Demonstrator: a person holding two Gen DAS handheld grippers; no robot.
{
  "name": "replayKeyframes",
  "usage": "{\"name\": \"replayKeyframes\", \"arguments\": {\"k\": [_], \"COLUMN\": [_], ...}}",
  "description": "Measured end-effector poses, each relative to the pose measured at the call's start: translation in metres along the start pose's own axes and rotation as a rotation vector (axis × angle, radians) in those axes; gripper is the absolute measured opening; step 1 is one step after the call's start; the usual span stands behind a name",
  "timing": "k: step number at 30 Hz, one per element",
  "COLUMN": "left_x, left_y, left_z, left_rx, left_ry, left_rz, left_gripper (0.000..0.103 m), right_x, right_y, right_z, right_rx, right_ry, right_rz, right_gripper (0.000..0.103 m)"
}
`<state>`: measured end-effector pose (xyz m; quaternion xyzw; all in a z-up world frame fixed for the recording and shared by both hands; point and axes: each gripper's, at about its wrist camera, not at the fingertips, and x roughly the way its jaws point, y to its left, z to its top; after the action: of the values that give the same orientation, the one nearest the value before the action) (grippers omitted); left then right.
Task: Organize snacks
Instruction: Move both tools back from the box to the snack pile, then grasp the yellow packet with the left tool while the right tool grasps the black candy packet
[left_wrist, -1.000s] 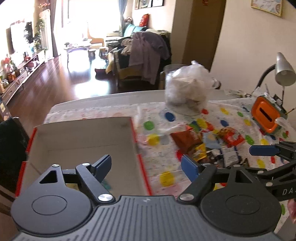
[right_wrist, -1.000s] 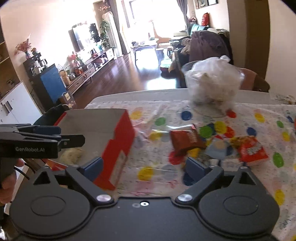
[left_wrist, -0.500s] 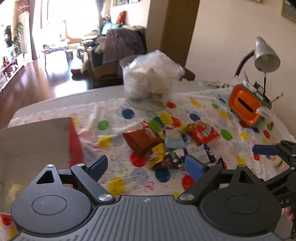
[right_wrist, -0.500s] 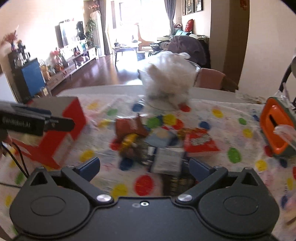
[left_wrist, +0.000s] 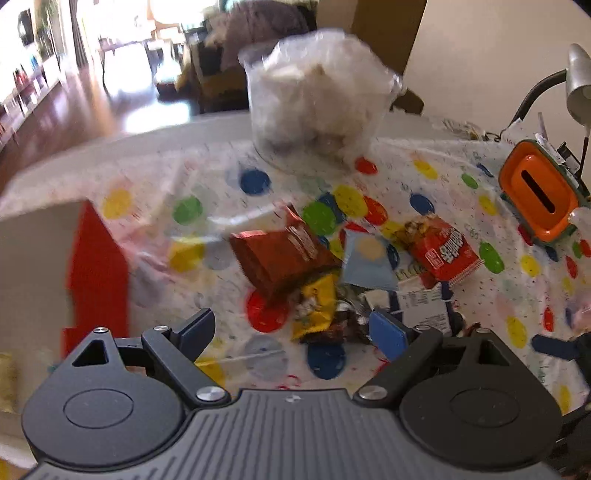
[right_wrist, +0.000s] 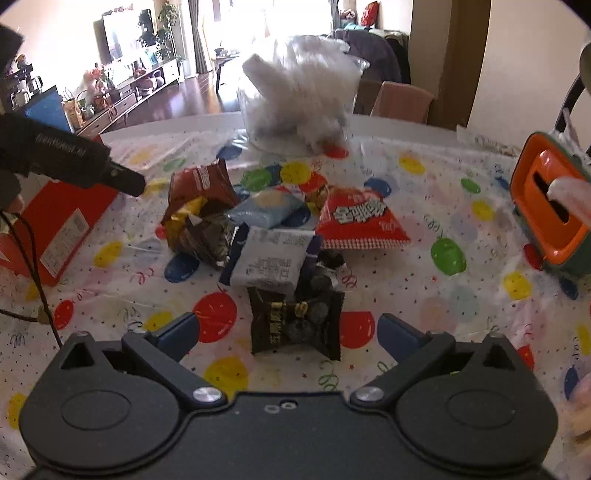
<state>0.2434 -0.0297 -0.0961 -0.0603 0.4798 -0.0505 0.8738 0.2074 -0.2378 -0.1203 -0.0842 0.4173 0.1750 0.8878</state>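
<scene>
The biggest risk was at the heap of snack packets (right_wrist: 273, 236): they overlapped in the middle of the table, so jaws closing on one could drag its neighbours or pinch two at once. The red box (right_wrist: 55, 229) stood to the left of the heap, and a carried packet could clip its wall. Smaller still, the slick black packet (right_wrist: 295, 325) nearest the right gripper (right_wrist: 290, 328) might slide away on the plastic cloth.

The right gripper stood wide open and empty, that packet lying between its fingers. The left gripper (left_wrist: 295, 328) was also wide and held nothing, hovering over the heap's near edge.

A balloon-print tablecloth (right_wrist: 443, 206) covered the table; a clear tub (right_wrist: 299, 99) stood far, an orange tissue holder (right_wrist: 550, 218) right. Beyond lay a sunlit living room.
</scene>
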Motion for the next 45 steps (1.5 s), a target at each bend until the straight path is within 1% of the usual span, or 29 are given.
{"name": "replayKeyframes", "arguments": {"k": [2,5,8,10,14,16,18,20,23,26,27,28,32,36,39,41,45], "left_x": [0.014,0.033,0.051,0.064,0.085,0.092,0.098,0.102,0.105,0.108,0.109,0.110,0.110,0.109,0.107,0.105,0.097], "left_y": [0.000,0.002,0.008,0.013,0.022,0.026,0.028,0.030,0.029,0.029,0.029,0.028,0.024,0.025,0.028,0.029,0.032], "left_z": [0.006,0.014,0.021,0.025,0.029,0.030,0.031,0.030,0.030,0.031,0.032,0.032,0.031,0.030,0.029,0.028,0.024], "left_rx": [-0.026,-0.082,-0.165,-0.218,-0.283,-0.307,-0.324,-0.335,-0.331,-0.339,-0.340,-0.338,-0.309,-0.296,-0.298,-0.299,-0.300], "left_ry": [0.049,0.101,0.145,0.177,0.221,0.230,0.243,0.260,0.264,0.265,0.267,0.269,0.270,0.268,0.257,0.249,0.236], "left_rz": [-0.017,-0.040,-0.068,-0.073,-0.084,-0.089,-0.094,-0.095,-0.102,-0.106,-0.107,-0.107,-0.093,-0.077,-0.071,-0.066,-0.068], "left_gripper": [0.091,0.091,0.091,0.091,0.090,0.086,0.073,0.068,0.065,0.057,0.053,0.051,0.039,0.028,0.023,0.022,0.022], "right_x": [0.005,0.014,0.023,0.029,0.038,0.043,0.047,0.052,0.059,0.063,0.064,0.065,0.068,0.068,0.066,0.064,0.058], "right_y": [-0.003,-0.005,-0.007,-0.005,-0.004,-0.004,-0.005,-0.006,-0.006,-0.006,-0.006,-0.006,-0.007,-0.008,-0.008,-0.008,-0.009], "right_z": [0.000,0.001,0.002,0.003,0.004,0.005,0.006,0.006,0.006,0.009,0.009,0.010,0.010,0.009,0.008,0.007,0.006], "right_rx": [-0.004,-0.003,-0.001,-0.009,-0.015,-0.013,-0.007,0.003,0.017,0.023,0.024,0.024,0.015,0.018,0.024,0.026,0.049], "right_ry": [0.011,0.023,0.039,0.053,0.074,0.083,0.093,0.104,0.122,0.129,0.132,0.132,0.141,0.142,0.134,0.128,0.119], "right_rz": [0.009,0.019,0.033,0.031,0.036,0.040,0.042,0.043,0.043,0.029,0.023,0.017,-0.004,-0.010,-0.013,-0.016,-0.015], "right_gripper": [0.103,0.103,0.102,0.101,0.101,0.098,0.097,0.096,0.093,0.091,0.087,0.085,0.078,0.068,0.063,0.061,0.054]}}
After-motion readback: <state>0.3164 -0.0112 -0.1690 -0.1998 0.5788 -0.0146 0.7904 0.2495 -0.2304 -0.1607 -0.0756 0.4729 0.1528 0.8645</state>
